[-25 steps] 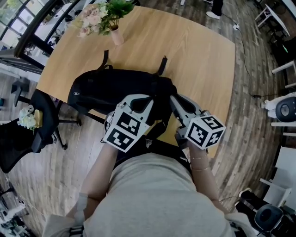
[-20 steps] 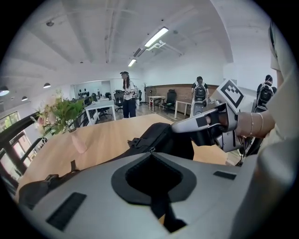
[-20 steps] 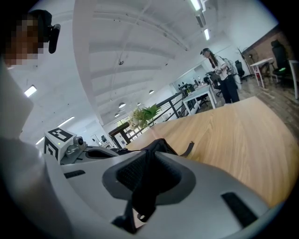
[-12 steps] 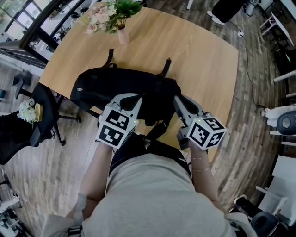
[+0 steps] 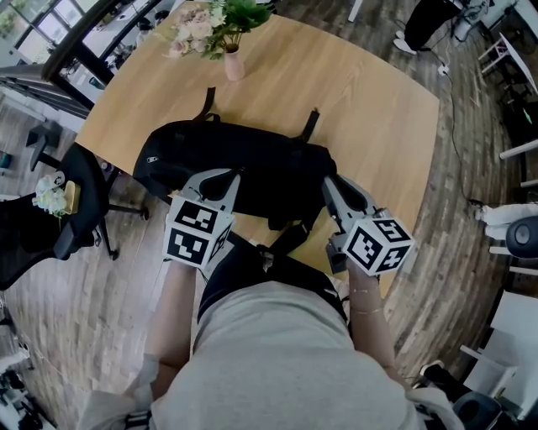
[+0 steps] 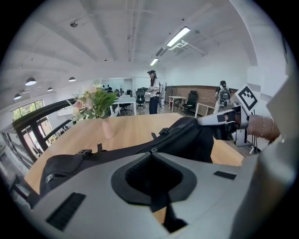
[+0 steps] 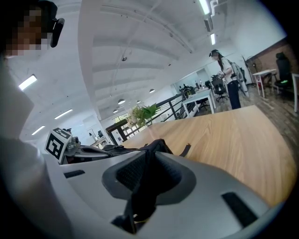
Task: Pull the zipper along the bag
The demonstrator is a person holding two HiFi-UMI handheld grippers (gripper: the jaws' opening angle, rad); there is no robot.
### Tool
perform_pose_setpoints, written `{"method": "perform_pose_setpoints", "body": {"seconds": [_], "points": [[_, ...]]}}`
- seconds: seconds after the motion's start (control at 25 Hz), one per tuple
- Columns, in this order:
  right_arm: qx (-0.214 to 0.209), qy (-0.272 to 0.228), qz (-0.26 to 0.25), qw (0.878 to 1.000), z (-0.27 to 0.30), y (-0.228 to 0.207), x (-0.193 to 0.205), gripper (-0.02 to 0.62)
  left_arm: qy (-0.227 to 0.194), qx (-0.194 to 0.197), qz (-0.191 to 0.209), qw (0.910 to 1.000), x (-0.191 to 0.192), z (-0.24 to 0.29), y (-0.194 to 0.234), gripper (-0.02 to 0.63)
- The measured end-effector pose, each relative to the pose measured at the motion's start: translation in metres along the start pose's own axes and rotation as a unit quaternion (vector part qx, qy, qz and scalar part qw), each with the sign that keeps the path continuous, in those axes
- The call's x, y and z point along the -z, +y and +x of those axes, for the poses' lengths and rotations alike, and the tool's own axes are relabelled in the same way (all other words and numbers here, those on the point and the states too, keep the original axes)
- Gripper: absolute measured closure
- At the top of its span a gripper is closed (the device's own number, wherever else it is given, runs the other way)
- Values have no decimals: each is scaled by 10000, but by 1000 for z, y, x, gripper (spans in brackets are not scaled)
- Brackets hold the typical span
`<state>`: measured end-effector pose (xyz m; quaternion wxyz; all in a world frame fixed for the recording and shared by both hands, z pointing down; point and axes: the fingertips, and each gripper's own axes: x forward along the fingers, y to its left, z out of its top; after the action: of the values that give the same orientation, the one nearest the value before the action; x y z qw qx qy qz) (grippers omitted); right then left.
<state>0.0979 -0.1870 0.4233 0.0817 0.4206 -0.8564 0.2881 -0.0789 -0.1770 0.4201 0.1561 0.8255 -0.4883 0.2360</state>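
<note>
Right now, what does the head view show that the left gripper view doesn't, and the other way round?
Only the head view shows the person's torso and the marker cube on the left gripper. Only the left gripper view shows the ceiling lights and the people standing at the back. Both show the bag, flowers, table and right gripper.

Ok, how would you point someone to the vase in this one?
Start from the big wooden table with the black bag lying across its near side. Past the bag, near the far edge, stands a small pink vase. It is the only upright thing on the table, holding pale flowers and green leaves.
</note>
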Motion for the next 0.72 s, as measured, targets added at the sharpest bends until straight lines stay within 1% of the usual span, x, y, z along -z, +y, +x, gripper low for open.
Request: {"method": "perform_pose_setpoints", "body": {"seconds": [0.2,0.4,0.52,0.64,0.72], "points": [[56,30,-46,10000,0,0,1,517,36,-244,-125,9996,7,-8,14,584],[139,-97,-297,9994,-1,3,-3,491,5,-339,78,9994,7,-9,13,586],[194,-118,-325,9992,-3,5,-6,474,-64,-346,49,9994,4,-11,13,588],[347,-274,-614,9971,-7,8,-21,474,-145,-332,22,9993,0,-13,14,586],[298,-336,-875,9951,-5,16,-31,474,-197,-327,19,9993,-3,-14,14,586]]}}
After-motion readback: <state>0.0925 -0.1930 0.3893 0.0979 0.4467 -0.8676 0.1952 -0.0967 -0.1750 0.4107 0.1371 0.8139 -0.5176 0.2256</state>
